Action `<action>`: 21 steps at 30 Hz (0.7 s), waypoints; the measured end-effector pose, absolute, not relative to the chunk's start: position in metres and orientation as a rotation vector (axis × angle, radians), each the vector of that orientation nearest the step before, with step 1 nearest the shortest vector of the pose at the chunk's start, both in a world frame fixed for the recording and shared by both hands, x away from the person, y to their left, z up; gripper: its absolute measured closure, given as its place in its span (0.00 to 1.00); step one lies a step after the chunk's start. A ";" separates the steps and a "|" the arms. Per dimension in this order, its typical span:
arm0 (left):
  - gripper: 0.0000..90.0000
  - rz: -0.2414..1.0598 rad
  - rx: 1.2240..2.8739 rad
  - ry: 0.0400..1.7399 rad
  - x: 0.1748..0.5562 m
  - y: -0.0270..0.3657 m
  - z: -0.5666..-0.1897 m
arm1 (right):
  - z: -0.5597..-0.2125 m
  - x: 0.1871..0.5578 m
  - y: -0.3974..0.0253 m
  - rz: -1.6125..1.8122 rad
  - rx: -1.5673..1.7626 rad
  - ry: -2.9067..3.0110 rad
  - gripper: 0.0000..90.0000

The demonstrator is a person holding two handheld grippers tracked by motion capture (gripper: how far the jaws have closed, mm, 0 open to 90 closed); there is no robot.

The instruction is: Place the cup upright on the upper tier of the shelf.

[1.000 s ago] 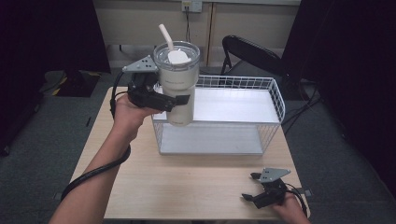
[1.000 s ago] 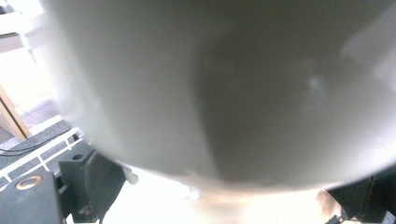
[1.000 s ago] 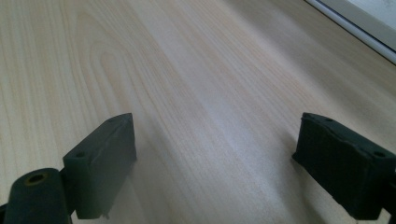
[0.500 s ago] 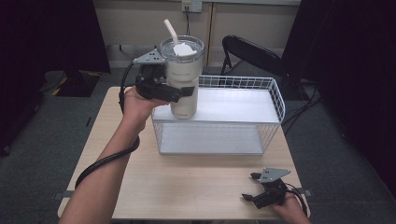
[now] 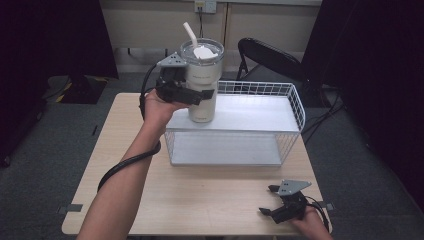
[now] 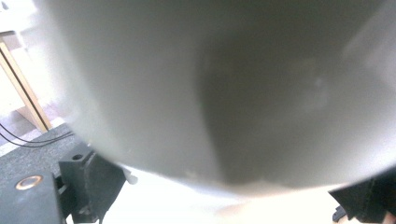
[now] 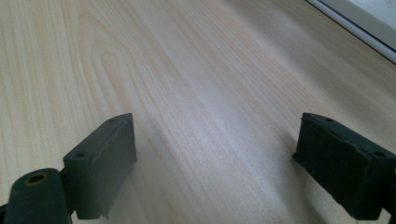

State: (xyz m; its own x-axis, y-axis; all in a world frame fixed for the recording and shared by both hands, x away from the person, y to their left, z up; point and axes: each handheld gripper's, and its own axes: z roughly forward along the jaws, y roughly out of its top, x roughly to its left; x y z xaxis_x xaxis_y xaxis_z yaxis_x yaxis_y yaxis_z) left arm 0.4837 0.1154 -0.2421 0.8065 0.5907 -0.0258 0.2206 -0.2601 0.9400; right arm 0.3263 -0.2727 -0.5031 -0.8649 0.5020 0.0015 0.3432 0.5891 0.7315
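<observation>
High view: the tumbler (image 5: pixel 202 82) is clamped by the left gripper (image 5: pixel 192 95) at the rack's (image 5: pixel 295 102) left edge (upright). It should be lowered level. The right gripper (image 5: pixel 272 200) is rested wide open, empty.

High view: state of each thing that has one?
Pale steel tumbler: upright, clear lid on, white straw in, above the rack top.
White wire rack: upright on the table.
Left gripper: shut on the tumbler.
Right gripper: open, holding nothing, on the wooden table.
</observation>
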 end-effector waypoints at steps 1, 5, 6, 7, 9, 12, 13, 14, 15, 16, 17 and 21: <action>0.11 0.399 1.837 0.619 0.484 0.115 -0.242 | -0.503 0.326 -0.273 1.137 0.704 2.613 0.13; 0.11 0.413 1.845 0.622 0.487 0.114 -0.246 | -0.503 0.326 -0.273 1.137 0.704 2.613 0.13; 0.11 0.413 1.845 0.622 0.487 0.114 -0.246 | -0.503 0.326 -0.273 1.137 0.704 2.613 0.13; 0.11 0.411 1.844 0.629 0.488 0.114 -0.247 | -0.503 0.326 -0.273 1.137 0.704 2.613 0.13; 0.11 0.404 1.827 0.634 0.489 0.116 -0.250 | -0.503 0.326 -0.273 1.137 0.704 2.613 0.13; 0.11 0.410 1.835 0.623 0.489 0.116 -0.250 | -0.503 0.326 -0.273 1.137 0.704 2.612 0.13; 0.11 0.415 1.838 0.614 0.488 0.116 -0.251 | -0.503 0.326 -0.273 1.136 0.704 2.613 0.13; 0.11 0.418 1.837 0.605 0.488 0.116 -0.251 | -0.503 0.326 -0.273 1.136 0.705 2.613 0.13; 0.11 0.420 1.832 0.600 0.487 0.115 -0.252 | -0.503 0.326 -0.273 1.137 0.703 2.613 0.13; 0.11 0.426 1.834 0.593 0.487 0.116 -0.253 | -0.503 0.326 -0.273 1.137 0.704 2.613 0.13; 0.11 0.423 1.828 0.601 0.486 0.116 -0.253 | -0.503 0.326 -0.273 1.137 0.703 2.613 0.13; 0.11 0.436 1.819 0.594 0.484 0.118 -0.256 | -0.503 0.326 -0.273 1.137 0.703 2.613 0.13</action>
State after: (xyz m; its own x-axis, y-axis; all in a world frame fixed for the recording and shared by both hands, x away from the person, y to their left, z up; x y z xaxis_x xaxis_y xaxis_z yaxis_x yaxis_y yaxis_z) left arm 0.4839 0.1178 -0.2555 0.8052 0.5929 0.0047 0.1822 -0.2550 0.9496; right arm 0.3263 -0.2728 -0.5031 -0.8652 0.5014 0.0005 0.3422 0.5897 0.7315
